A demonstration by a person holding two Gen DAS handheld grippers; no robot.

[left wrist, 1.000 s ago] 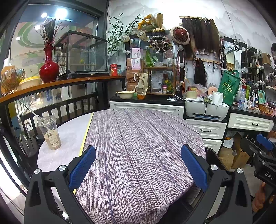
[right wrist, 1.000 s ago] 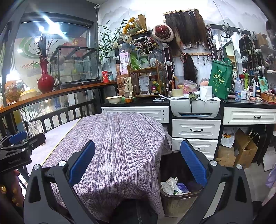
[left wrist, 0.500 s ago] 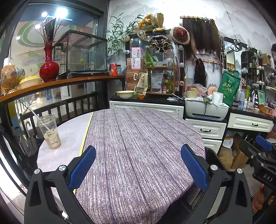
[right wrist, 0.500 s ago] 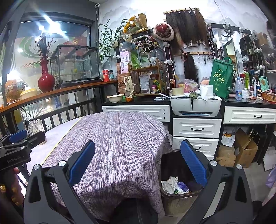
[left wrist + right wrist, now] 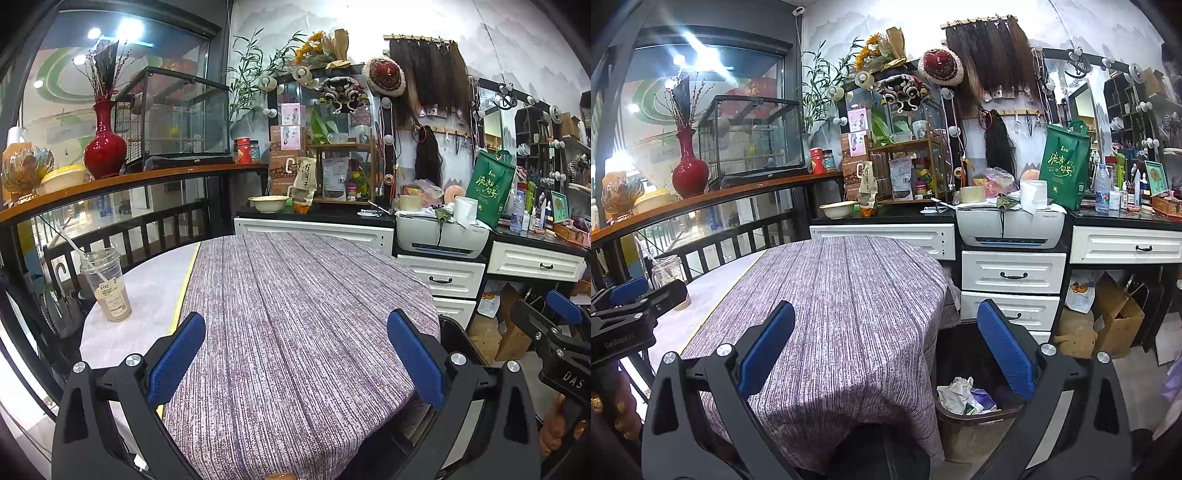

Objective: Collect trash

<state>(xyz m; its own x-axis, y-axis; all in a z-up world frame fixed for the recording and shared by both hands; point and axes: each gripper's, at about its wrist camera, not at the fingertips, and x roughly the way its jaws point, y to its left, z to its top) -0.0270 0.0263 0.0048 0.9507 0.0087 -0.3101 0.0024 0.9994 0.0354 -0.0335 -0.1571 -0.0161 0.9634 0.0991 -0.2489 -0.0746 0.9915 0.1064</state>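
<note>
Both my left gripper (image 5: 295,354) and right gripper (image 5: 886,354) hang with blue-padded fingers spread wide, gripping nothing, above the round table in its purple woven cloth (image 5: 295,295). Below my right fingers sits the dark waste bin (image 5: 964,417). Ahead-left of my left fingers stands the clear plastic drink cup with straw (image 5: 107,284); pinched carelessly, it could tip and spill its leftover drink.

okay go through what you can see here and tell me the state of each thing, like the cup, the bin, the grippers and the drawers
Plastic cup: upright on the table's left edge, straw in, some milky drink left.
Trash bin: on the floor right of the table, open, crumpled trash inside.
Left gripper: open, empty.
Right gripper: open, empty.
Drawers: shut.
Printer: clutter piled on top.
</note>
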